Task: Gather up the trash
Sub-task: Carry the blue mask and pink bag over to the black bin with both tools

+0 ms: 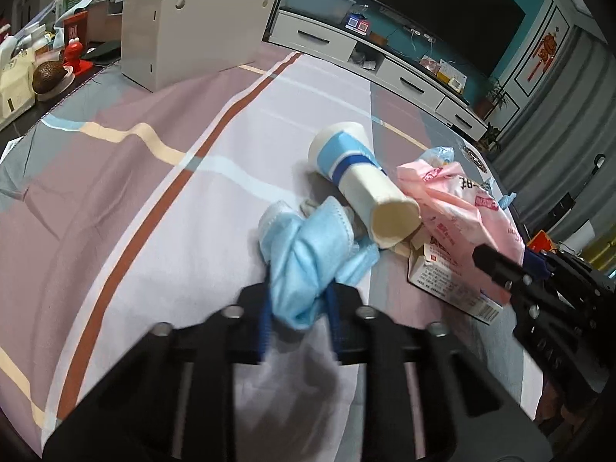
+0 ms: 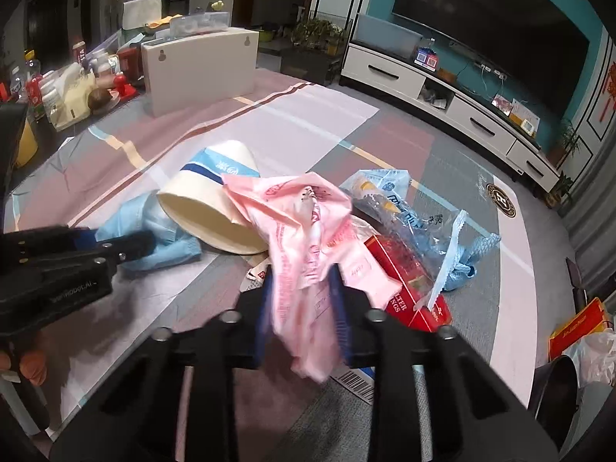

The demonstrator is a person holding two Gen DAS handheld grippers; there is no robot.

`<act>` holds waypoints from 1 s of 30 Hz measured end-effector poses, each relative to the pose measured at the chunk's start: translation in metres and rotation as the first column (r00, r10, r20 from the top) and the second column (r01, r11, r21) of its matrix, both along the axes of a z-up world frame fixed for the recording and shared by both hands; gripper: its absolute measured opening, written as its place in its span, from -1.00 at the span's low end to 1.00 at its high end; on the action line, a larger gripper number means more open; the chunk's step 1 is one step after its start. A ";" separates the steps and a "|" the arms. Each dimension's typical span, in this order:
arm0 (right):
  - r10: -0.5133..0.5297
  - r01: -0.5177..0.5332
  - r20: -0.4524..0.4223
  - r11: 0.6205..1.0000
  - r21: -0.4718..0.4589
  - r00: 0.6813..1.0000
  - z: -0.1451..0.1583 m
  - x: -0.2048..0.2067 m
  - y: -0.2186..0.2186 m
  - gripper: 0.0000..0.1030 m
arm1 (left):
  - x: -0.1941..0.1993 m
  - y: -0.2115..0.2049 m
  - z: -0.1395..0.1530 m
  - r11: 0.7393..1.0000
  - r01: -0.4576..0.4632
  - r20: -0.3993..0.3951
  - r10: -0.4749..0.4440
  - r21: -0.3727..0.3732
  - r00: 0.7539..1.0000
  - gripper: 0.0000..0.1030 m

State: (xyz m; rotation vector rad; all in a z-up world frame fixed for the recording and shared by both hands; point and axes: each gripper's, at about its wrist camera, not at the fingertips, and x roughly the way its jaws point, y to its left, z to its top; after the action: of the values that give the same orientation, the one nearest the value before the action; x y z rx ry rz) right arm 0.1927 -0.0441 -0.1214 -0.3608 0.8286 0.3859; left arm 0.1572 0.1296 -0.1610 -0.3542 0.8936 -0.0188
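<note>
My left gripper (image 1: 296, 300) is shut on a crumpled light blue face mask (image 1: 308, 258) and holds it just above the patterned tablecloth (image 1: 154, 192). My right gripper (image 2: 304, 300) is shut on a pink plastic wrapper (image 2: 304, 238). A white paper cup with blue bands (image 1: 362, 181) lies on its side between them; it also shows in the right wrist view (image 2: 215, 200). A red cigarette box (image 2: 404, 277), a clear blue plastic bag (image 2: 392, 200) and a small white carton (image 1: 446, 281) lie by the wrapper. The left gripper shows at the left of the right wrist view (image 2: 131, 246).
A white box (image 1: 192, 34) stands at the far side of the table, with bottles and clutter (image 2: 57, 81) to its left. A TV cabinet (image 2: 442, 100) runs along the wall. A dark bin (image 2: 558, 385) with a bag stands at the lower right.
</note>
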 end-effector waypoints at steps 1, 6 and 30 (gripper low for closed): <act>-0.001 0.001 0.001 1.000 0.008 1.000 0.001 -0.002 -0.001 -0.68 | -0.002 0.000 0.001 1.000 -0.001 0.002 0.001 0.005 1.000 -0.67; -0.021 0.018 0.032 0.996 0.088 0.999 0.021 -0.018 -0.014 -0.81 | -0.022 0.003 0.012 1.000 -0.008 0.028 0.008 -0.002 1.000 -0.71; -0.113 0.092 0.071 0.965 0.247 0.991 0.088 -0.125 -0.069 -0.81 | -0.140 -0.022 0.082 0.999 0.044 0.168 -0.045 0.013 0.985 -0.73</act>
State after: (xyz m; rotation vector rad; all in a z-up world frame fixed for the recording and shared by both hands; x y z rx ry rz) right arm 0.0674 -0.1129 -0.0338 -0.1039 0.7043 0.3681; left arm 0.0172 0.1074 -0.0791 -0.3190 0.7335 -0.0847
